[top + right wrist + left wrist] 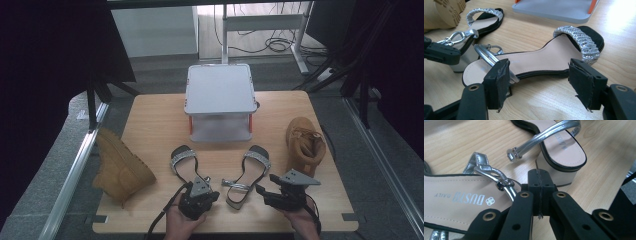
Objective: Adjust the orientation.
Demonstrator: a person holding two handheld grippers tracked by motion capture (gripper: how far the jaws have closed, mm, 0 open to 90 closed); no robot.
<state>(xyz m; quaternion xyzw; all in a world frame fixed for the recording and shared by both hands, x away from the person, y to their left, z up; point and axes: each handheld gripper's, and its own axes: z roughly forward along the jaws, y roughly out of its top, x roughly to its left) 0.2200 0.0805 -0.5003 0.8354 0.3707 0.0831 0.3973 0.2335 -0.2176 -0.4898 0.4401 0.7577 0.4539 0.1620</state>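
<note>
Two sandals with silver straps lie in the middle of the wooden table (150, 125). The left sandal (183, 162) has its heel end under my left gripper (212, 194). In the left gripper view, that gripper (539, 178) is shut with nothing between its jaws, just beside the left sandal's (456, 197) silver ankle strap (499, 178). The right sandal (248, 175) lies between both grippers. My right gripper (265, 186) is open, and in its own view (541, 82) the right sandal (544, 58) lies just beyond the jaws, untouched.
A white two-tier rack (219, 100) stands at the back centre of the table. One tan boot (120, 167) lies on its side at the left edge, another tan boot (304, 142) rests at the right. Metal rails (75, 170) flank the table.
</note>
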